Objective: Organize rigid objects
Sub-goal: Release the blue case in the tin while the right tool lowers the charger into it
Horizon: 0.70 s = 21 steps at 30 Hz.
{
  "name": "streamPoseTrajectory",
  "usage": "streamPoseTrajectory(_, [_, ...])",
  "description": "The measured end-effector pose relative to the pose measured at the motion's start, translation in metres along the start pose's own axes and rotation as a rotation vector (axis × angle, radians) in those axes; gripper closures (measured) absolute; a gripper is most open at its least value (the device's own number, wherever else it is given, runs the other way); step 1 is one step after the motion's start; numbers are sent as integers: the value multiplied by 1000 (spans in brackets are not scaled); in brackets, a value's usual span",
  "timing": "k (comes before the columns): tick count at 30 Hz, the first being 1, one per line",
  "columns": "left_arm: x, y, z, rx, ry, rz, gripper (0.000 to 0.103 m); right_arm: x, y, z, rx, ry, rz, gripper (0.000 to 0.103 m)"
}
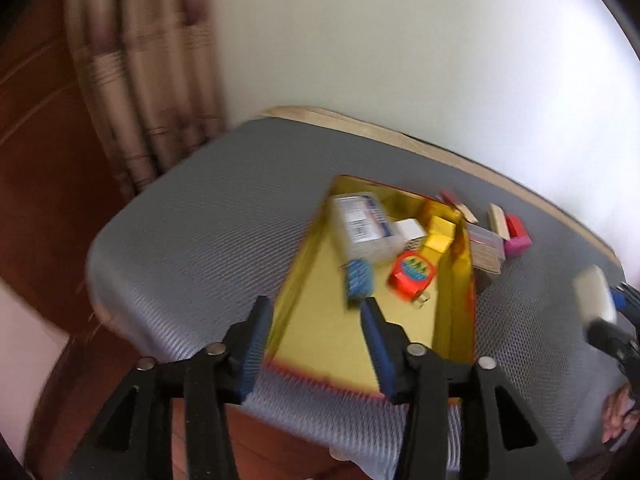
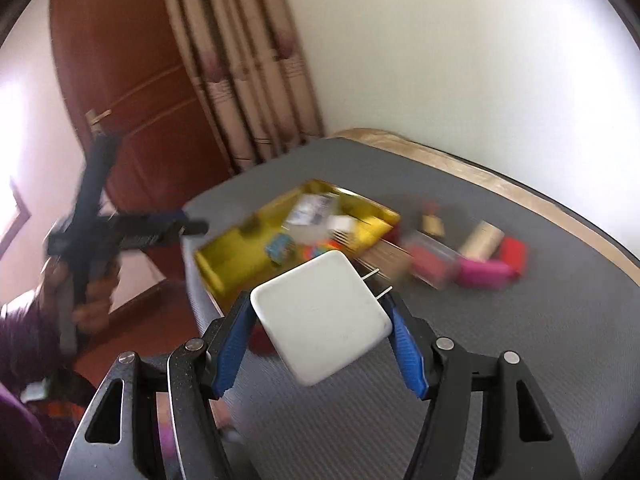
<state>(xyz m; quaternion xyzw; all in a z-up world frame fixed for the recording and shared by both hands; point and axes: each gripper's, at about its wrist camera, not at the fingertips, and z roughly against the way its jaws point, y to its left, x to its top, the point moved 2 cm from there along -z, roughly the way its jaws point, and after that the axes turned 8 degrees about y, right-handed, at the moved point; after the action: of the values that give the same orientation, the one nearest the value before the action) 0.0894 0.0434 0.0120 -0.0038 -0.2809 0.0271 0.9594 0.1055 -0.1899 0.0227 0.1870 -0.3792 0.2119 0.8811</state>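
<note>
Holding a white charger [image 2: 322, 322] clamped in our right gripper [image 2: 320, 312], we hover just short of the gold tray [image 2: 224, 264] on the grey counter [image 2: 500, 340]. Our left gripper [image 1: 316, 316] gapes empty over the tray's near end; loose blocks [image 2: 486, 270] lie beyond the tray.
</note>
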Motion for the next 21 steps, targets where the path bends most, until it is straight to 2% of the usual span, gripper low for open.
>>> streamPoseTrajectory(4, [-33,28,19,56,-34,100,47,37,45,-51,62,41,99,41])
streamPoseTrajectory(7, [-45,32,23,128,-75,74,47,63,73,-98,73,110,185,41])
streamPoseTrajectory(8, [-46,33,24,130,-84,71,47,69,78,-110,64,131,204,41])
streamPoseTrajectory(13, [-48,32,24,91,-121,52,47,90,93,-161,0,227,296,41])
streamPoseTrajectory(21, [-52,37,8,16,-67,79,47,93,103,-207,-59,298,341,41])
